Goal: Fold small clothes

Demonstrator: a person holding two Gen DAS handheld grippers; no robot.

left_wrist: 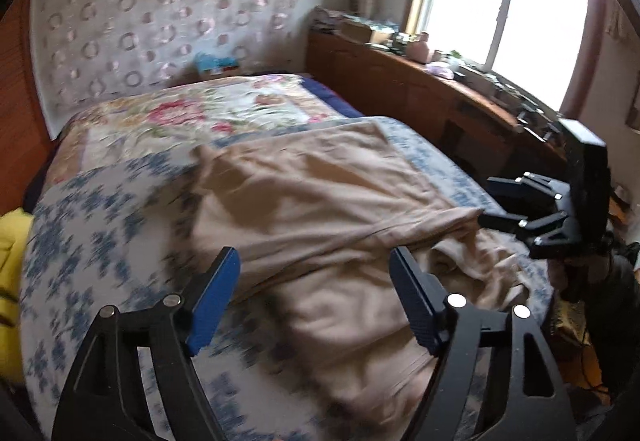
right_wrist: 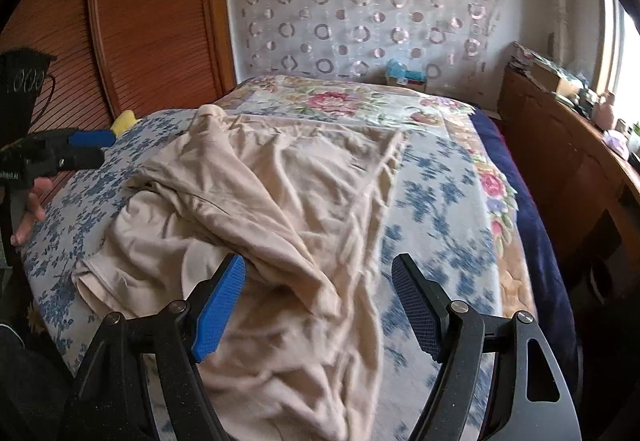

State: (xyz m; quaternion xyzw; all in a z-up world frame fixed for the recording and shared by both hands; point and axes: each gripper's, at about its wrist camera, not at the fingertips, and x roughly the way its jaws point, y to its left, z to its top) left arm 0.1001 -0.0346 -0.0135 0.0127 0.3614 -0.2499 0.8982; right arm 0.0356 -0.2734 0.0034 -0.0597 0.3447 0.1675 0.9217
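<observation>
A beige garment point(left_wrist: 320, 201) point(right_wrist: 280, 193) lies partly folded and rumpled on the blue-flowered bed sheet point(left_wrist: 92, 233) point(right_wrist: 436, 209). My left gripper point(left_wrist: 316, 281) hovers over its near part, open, with cloth below the gap but none pinched by the blue pads. In the right wrist view that same left gripper point(right_wrist: 90, 149) sits at the bed's left edge, a hand under it. My right gripper point(right_wrist: 320, 301) is open above the garment's near right part, its left pad close to a fold. From the left wrist view, the right gripper point(left_wrist: 492, 201) appears at the garment's right edge.
A pink-flowered quilt point(left_wrist: 208, 113) point(right_wrist: 344, 101) covers the head of the bed. A cluttered wooden cabinet point(left_wrist: 420, 89) point(right_wrist: 560, 145) runs under the window on the right. Slatted wooden doors point(right_wrist: 152, 21) stand on the left. A yellow item point(left_wrist: 12, 253) point(right_wrist: 125, 121) lies at the bed's left edge.
</observation>
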